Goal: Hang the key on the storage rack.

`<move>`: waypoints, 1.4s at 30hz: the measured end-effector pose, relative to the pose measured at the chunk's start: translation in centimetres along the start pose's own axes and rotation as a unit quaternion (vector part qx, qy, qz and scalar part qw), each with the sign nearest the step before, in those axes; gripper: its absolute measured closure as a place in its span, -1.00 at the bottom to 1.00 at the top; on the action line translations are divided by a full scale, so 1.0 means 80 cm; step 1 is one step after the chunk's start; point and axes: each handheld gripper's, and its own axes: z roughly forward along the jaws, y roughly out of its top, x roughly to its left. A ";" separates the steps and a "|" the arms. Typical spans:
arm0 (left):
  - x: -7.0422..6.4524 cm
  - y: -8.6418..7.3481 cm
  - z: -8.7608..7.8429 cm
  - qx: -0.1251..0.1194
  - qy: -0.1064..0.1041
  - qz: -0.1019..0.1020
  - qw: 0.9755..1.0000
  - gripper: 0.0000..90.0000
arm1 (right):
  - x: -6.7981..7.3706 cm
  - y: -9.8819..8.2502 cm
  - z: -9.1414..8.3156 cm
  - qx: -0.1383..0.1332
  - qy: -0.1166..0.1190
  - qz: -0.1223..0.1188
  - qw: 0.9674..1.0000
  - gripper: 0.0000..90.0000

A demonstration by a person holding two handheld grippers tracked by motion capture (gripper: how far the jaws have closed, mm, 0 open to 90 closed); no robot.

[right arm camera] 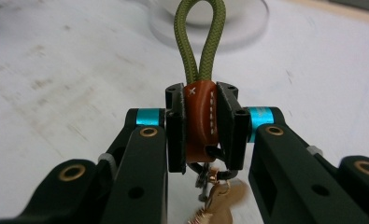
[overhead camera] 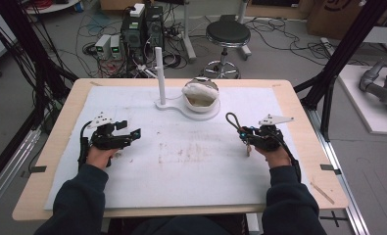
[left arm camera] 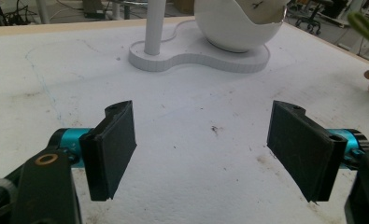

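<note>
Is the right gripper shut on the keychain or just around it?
Shut on it. In the right gripper view the right gripper presses both pads on the keychain's brown leather tab; the green cord loop sticks out beyond the jaws.

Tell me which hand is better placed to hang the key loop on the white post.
Right, probably. The right gripper is shut on the key loop, while the left gripper stands open with nothing between its jaws. The white post stands ahead.
</note>
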 end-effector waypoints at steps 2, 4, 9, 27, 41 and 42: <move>0.001 0.001 -0.003 -0.004 0.008 0.001 1.000 -0.47 | 0.008 0.009 0.001 -0.018 0.008 -0.012 1.000 0.69; 0.005 0.002 -0.007 -0.016 0.013 -0.005 1.000 -0.47 | 0.016 0.018 0.003 -0.030 0.019 -0.013 0.999 0.69; 0.011 0.004 -0.016 -0.039 0.027 -0.020 0.999 -0.50 | 0.034 0.043 0.018 -0.050 0.033 -0.024 0.998 0.69; 0.009 0.003 -0.010 -0.033 0.011 0.003 0.999 -0.51 | 0.089 0.168 0.089 -0.101 0.062 -0.070 0.990 0.69; 0.008 0.002 -0.008 -0.025 0.007 0.003 1.000 -0.51 | 0.126 0.232 0.146 -0.113 0.063 -0.081 0.988 0.69; 0.008 0.002 -0.008 -0.025 0.007 0.003 1.000 -0.51 | 0.129 0.235 0.150 -0.111 0.063 -0.084 0.988 0.69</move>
